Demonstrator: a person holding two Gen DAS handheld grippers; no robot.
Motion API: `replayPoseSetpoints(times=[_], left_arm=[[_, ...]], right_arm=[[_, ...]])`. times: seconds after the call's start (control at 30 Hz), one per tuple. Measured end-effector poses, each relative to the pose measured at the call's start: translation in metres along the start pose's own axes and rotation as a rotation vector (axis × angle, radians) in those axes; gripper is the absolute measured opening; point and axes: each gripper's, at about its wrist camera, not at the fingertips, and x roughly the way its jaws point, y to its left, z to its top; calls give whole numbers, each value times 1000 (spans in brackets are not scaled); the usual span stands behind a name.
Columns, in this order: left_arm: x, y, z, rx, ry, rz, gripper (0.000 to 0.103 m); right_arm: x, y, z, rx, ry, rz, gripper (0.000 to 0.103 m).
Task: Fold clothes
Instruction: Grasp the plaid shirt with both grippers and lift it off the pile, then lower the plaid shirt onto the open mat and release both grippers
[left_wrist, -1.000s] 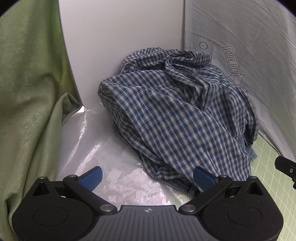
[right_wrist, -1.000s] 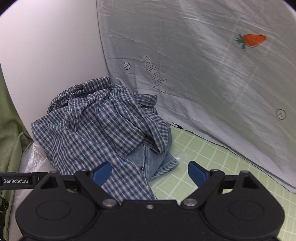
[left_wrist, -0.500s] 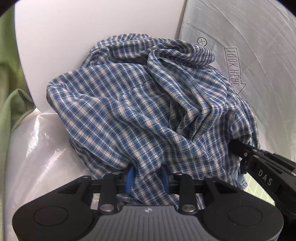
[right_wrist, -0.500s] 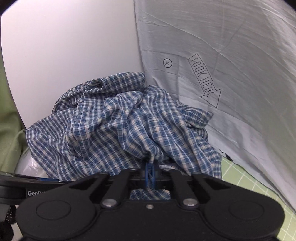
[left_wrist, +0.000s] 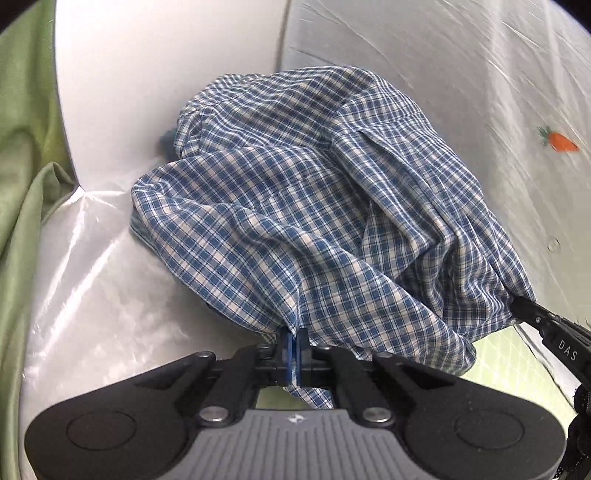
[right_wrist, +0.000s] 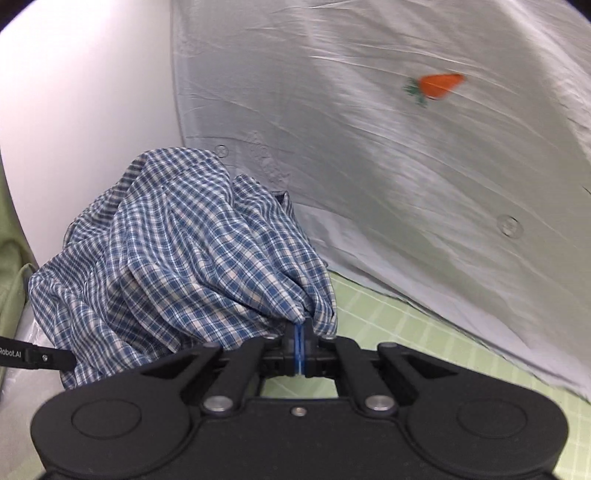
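Left tongs (left_wrist: 294, 341) and right tongs (right_wrist: 301, 341) are each clamped on the near hem of the shirt (left_wrist: 314, 206). The shirt lies bunched in the corner, over the tabletop (right_wrist: 388, 321). Two spaced grips likely serve to spread it.

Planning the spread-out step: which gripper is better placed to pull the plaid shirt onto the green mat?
Right gripper: shut on the plaid shirt directly above the green mat; the left gripper grips over plastic sheet.

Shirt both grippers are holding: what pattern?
The shirt is a blue-and-white plaid check; clearest in the left wrist view.
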Motion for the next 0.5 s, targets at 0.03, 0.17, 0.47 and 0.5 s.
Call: replayPoseSetpoints(times=[0.03, 0.17, 0.47, 0.5], left_arm=[[-5, -10, -13, 21, 15, -18, 1], [-22, -54, -73, 110, 94, -89, 1], [-55, -135, -213, 290, 278, -158, 3], [-58, -140, -218, 286, 274, -147, 7]], right_arm=[[-17, -14, -15, 25, 13, -31, 1], [-88, -68, -91, 116, 107, -169, 1], [-230, -159, -244, 365, 308, -297, 2], [-237, -163, -249, 368, 306, -290, 3]])
